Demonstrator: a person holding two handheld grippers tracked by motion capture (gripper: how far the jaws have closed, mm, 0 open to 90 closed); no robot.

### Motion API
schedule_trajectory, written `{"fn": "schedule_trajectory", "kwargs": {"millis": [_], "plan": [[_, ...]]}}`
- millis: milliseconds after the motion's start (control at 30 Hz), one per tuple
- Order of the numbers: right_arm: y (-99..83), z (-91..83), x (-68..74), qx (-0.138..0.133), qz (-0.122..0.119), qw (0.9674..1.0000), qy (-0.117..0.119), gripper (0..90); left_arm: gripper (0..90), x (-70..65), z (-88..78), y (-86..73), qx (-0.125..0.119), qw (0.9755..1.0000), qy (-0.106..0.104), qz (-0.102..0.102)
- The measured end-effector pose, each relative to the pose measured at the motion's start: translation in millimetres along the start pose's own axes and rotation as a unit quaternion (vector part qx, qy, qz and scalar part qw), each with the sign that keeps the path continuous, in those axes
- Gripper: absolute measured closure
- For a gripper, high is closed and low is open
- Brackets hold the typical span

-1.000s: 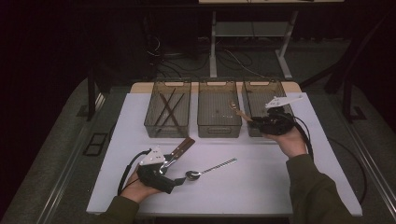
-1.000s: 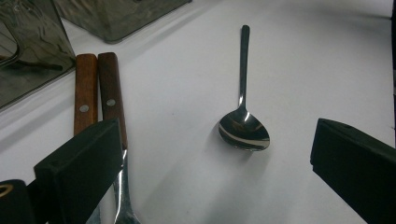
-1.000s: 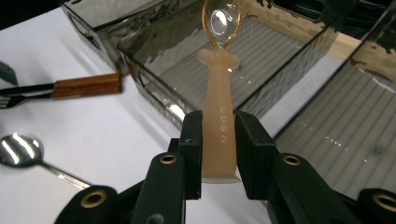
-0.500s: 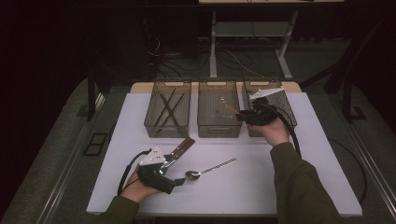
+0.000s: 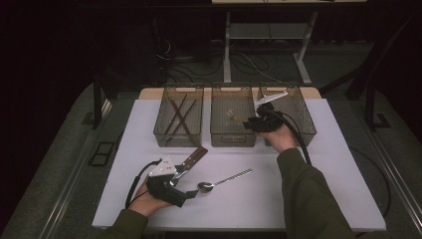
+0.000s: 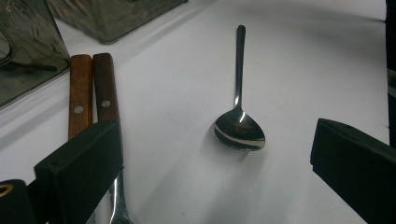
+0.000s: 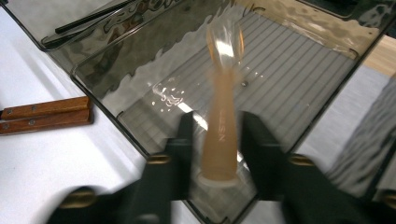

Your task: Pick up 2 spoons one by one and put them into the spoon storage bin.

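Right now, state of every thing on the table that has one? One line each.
Left tongs: open, spoon between the jaws, not touched.
Right tongs: jaws have just been opening; amber plastic utensil between them, over the middle bin; open.
Spoon: flat on the table, bowl up.
Two wooden-handled utensils: side by side, flat on the table.
Left bin: holds dark chopsticks.
Right bin: contents hidden.

the left bin [image 5: 178, 117] at ten o'clock on the white table [image 5: 328, 174] holds dark chopsticks [image 5: 180, 115]. the right bin [image 5: 303, 115] stands at two o'clock. two wooden-handled utensils [image 6: 92, 91] lie side by side at eight o'clock.
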State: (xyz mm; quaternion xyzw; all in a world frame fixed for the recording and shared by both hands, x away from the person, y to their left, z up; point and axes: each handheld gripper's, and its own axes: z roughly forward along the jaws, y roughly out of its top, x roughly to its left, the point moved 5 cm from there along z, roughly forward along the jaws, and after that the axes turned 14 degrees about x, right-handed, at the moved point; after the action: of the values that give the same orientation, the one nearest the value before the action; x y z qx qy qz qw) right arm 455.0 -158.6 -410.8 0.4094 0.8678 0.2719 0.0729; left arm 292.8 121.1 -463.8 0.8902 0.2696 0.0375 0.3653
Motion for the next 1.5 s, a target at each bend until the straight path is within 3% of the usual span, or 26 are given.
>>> {"fn": "schedule_trajectory", "kwargs": {"millis": [100,400,500,800,1000,1100,1367,1500], "plan": [[1.0,-1.6,-0.3,-0.011,-0.004,0.9998,-0.019,46.0,1.7,-0.2,-0.2,-0.1,0.000,1.0000,-0.001,0.000],[-6.8,-16.7,-1.9,-0.033,0.020,0.9990,0.021,36.8,1.7,-0.4,-0.1,0.0,0.000,1.0000,-0.001,-0.001],[-14.6,-23.2,-3.5,-0.041,0.023,0.9983,0.033,34.2,1.7,-0.2,0.2,-0.2,0.002,1.0000,0.000,0.000],[-43.4,-38.9,-4.3,-0.060,0.020,0.9977,0.027,24.6,1.7,-0.3,0.8,-0.3,0.004,1.0000,0.001,-0.001],[-63.0,-40.3,0.3,-0.061,0.024,0.9975,0.025,12.1,1.7,0.0,0.6,-0.4,0.003,1.0000,0.003,-0.003],[-74.3,-39.8,4.9,-0.052,0.020,0.9981,0.026,11.2,1.7,0.3,0.4,-0.5,0.002,1.0000,0.003,-0.005],[-103.8,-42.9,14.1,-0.062,0.013,0.9975,0.032,11.3,1.7,0.4,0.4,-0.4,0.003,1.0000,0.003,-0.005],[-120.2,-42.4,18.4,-0.065,0.009,0.9977,0.018,11.3,1.7,0.8,-0.7,-0.9,0.004,1.0000,0.004,-0.002]]}}
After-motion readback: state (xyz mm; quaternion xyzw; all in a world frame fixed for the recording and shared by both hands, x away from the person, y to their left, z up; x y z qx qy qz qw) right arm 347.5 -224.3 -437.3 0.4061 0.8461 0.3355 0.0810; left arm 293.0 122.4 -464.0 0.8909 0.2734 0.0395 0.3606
